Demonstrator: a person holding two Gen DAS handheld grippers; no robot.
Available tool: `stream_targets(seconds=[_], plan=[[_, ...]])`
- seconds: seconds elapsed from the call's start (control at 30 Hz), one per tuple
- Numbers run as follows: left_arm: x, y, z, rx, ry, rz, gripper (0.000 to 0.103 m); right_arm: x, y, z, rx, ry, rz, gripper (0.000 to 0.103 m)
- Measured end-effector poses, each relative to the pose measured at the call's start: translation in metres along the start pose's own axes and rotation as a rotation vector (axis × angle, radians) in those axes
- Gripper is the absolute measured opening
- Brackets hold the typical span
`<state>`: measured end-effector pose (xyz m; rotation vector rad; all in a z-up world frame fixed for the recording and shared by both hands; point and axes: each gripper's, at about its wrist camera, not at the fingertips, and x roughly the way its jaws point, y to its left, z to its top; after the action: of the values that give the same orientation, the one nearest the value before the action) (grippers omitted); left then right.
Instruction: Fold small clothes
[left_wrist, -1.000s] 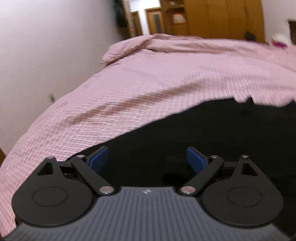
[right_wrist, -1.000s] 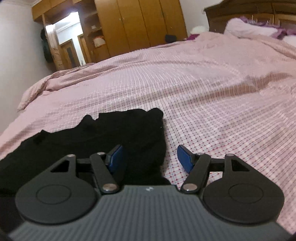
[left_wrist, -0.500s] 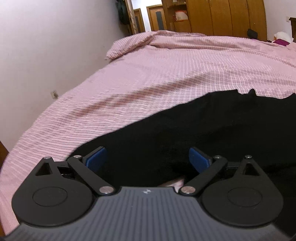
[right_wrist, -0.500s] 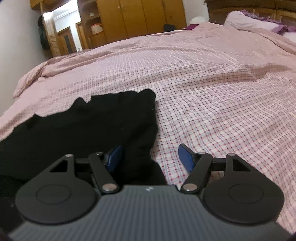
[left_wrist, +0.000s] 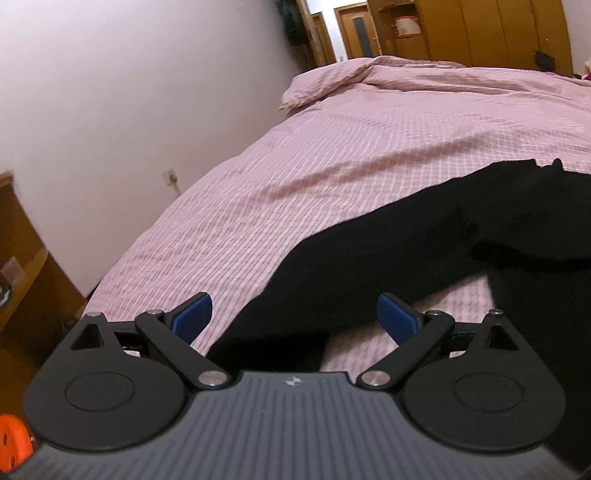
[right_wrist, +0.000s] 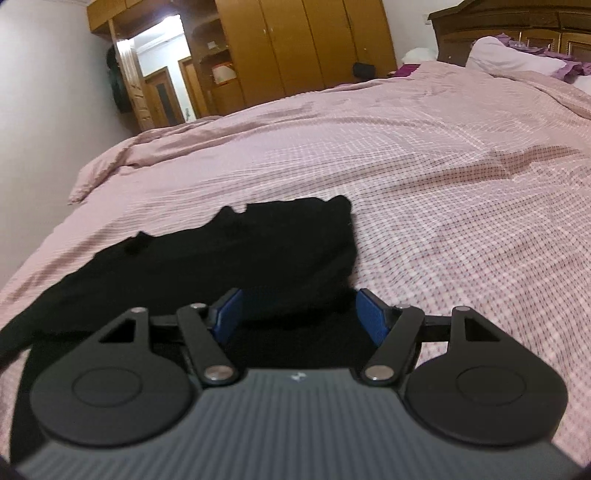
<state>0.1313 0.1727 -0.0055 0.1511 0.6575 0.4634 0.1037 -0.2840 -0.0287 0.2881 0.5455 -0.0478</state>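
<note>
The black garment lay spread on the pink checked bedspread, near the bed's near edge, its far hem ragged in outline and its right corner rising to a small peak. In the left wrist view the same garment ran as a dark band from lower centre up to the right, with a fold or second layer bunched at the right side and a strip of bedspread showing through beneath it.

The right gripper sat low over the garment's near right portion. Its blue pads stood apart, though closer together than those of the other tool, and black cloth filled the gap between them. Whether the pads actually touched the fabric could not be told; they were not pressed together on it.

The left gripper was spread wide, its blue pads well apart. The garment's near left end lay between and just ahead of them, with the left pad over bare bedspread and the right pad over a pale strip beside the cloth. Nothing was pinched.

Further out, a rumpled ridge of bedding marked the far corner of the bed. A white wall ran along the left, and wooden wardrobes stood beyond the bed beside a lit doorway. A dark headboard and pale pillow showed at the right.
</note>
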Motion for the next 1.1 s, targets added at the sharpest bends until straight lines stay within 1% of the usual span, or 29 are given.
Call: stream_targets(seconds=[0.2, 0.33, 0.4, 0.5, 0.53, 0.63, 0.73, 0.83, 0.97, 1.0, 1.03, 1.07, 1.1], plan=[[-0.005, 0.022, -0.021, -0.027, 0.033, 0.012, 0.098, -0.018, 0.009, -0.017, 0.007, 0.027, 0.027, 0.07], [-0.001, 0.033, -0.036, -0.06, 0.085, 0.039, 0.098, -0.021, 0.013, -0.03, 0.012, 0.058, 0.039, 0.07], [-0.001, 0.04, -0.045, -0.082, 0.103, 0.027, 0.098, -0.021, 0.015, -0.035, 0.011, 0.074, 0.043, 0.07], [0.004, 0.045, -0.055, -0.086, 0.128, 0.031, 0.098, -0.019, 0.017, -0.041, 0.011, 0.092, 0.04, 0.07], [0.007, 0.046, -0.058, -0.095, 0.138, 0.026, 0.098, -0.017, 0.018, -0.043, 0.014, 0.1, 0.039, 0.07], [0.014, 0.047, -0.064, -0.142, 0.16, -0.031, 0.099, -0.011, 0.02, -0.048, 0.022, 0.126, 0.042, 0.07], [0.024, 0.046, -0.07, -0.17, 0.154, -0.027, 0.103, -0.007, 0.023, -0.054, 0.019, 0.146, 0.039, 0.07], [0.032, 0.051, -0.073, -0.215, 0.154, -0.053, 0.103, -0.005, 0.026, -0.059, -0.006, 0.148, 0.03, 0.071], [0.035, 0.052, -0.073, -0.212, 0.133, -0.071, 0.103, -0.002, 0.029, -0.064, -0.037, 0.151, 0.019, 0.072], [0.034, 0.052, -0.073, -0.217, 0.123, -0.072, 0.098, -0.001, 0.03, -0.065, -0.041, 0.15, 0.014, 0.073], [0.032, 0.053, -0.073, -0.222, 0.105, -0.072, 0.087, -0.001, 0.031, -0.066, -0.044, 0.148, 0.01, 0.073], [0.03, 0.054, -0.072, -0.221, 0.086, -0.072, 0.081, -0.001, 0.031, -0.065, -0.046, 0.148, 0.006, 0.073], [0.029, 0.055, -0.071, -0.218, 0.068, -0.073, 0.068, -0.001, 0.032, -0.065, -0.047, 0.147, 0.003, 0.073]])
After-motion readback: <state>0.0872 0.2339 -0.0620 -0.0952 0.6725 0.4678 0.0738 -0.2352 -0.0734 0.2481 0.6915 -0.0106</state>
